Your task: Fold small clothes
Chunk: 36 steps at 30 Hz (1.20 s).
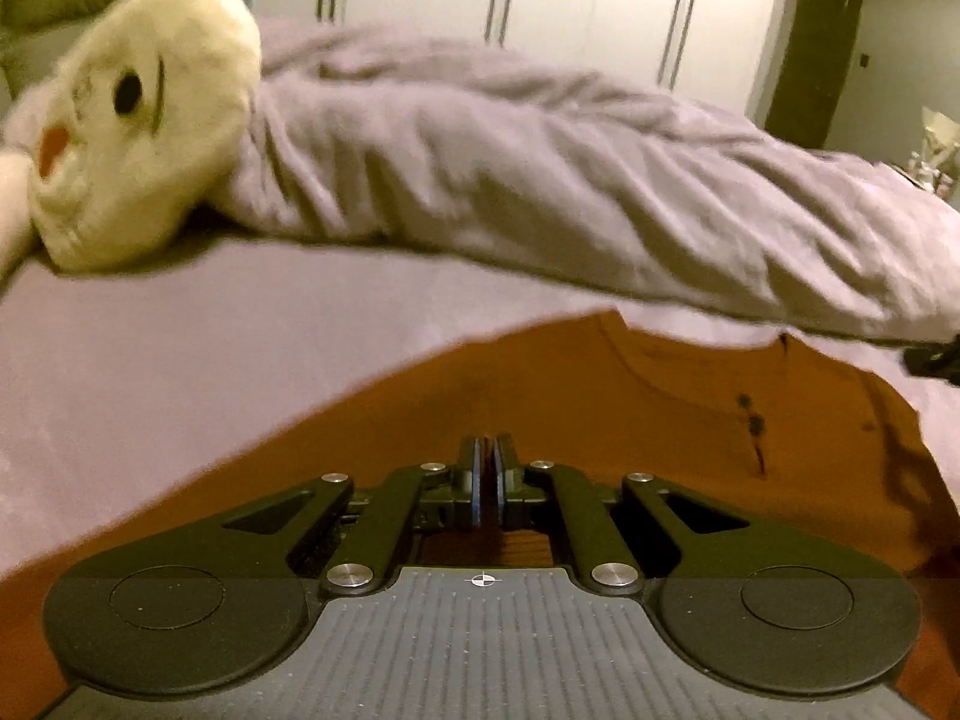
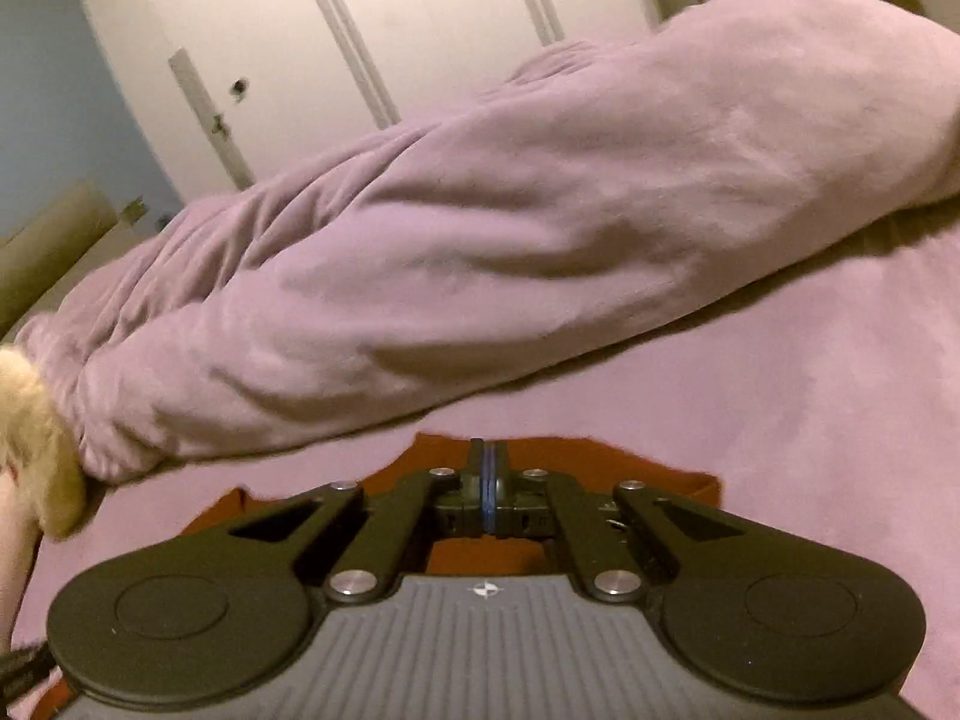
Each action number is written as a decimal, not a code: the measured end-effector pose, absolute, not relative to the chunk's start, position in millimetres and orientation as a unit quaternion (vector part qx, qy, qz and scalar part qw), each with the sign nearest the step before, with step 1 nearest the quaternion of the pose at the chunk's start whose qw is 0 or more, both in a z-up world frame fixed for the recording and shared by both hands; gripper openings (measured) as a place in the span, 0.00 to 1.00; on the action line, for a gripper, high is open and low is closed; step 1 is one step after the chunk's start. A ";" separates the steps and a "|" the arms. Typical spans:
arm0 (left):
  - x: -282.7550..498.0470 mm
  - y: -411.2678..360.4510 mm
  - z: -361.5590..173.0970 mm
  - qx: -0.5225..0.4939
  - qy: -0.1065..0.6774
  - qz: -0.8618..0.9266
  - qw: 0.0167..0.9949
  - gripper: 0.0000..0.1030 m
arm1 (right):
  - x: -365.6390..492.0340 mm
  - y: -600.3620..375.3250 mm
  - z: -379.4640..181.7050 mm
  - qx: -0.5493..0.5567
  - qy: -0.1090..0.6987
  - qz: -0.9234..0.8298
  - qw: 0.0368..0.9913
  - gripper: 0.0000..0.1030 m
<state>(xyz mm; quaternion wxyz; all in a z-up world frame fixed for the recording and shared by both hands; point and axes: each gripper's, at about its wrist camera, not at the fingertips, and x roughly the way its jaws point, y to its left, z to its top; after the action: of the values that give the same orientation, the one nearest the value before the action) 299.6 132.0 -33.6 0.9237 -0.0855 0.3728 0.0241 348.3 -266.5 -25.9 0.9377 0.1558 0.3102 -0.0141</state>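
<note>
Clearly folding is only starting: the orange garment (image 1: 600, 408) is lying mostly spread on the sheet (image 1: 150, 360), under and ahead of both claws. The left claw (image 1: 492, 468) is sitting clenched over it; whether cloth is pinched, I cannot tell. The right claw (image 2: 491, 468) is clenched at its far edge, duvet (image 2: 540, 210) lying beyond.

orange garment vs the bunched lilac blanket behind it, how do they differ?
Colour: the orange garment is rust-orange; the lilac blanket is pale purple.
Pose: the garment lies fairly flat on the bed sheet; the blanket is heaped in a long wrinkled roll.
Place: the garment sits right under both claws; the blanket lies farther back, beside the plush toy.
Shared: both are soft cloth on the same bed.
</note>
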 end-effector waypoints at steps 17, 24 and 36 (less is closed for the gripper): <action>291.1 147.5 -45.8 -0.080 0.411 0.035 0.908 0.09 | 342.1 -212.4 -76.8 -0.019 0.410 0.013 0.912 0.25; 293.9 150.7 -49.8 -0.082 0.420 0.043 0.903 0.09 | 343.8 -196.1 -85.2 -0.091 0.397 0.009 0.913 0.23; 269.0 169.6 -37.1 -0.115 0.405 0.078 0.904 0.56 | 352.5 -198.9 -78.6 -0.099 0.361 -0.055 0.926 0.09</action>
<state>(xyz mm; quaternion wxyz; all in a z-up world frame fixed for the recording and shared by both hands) 269.0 169.6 -37.1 0.9039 -0.1153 0.4046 0.0779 352.5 -198.9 -78.6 0.9255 -0.0986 0.3613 -0.0555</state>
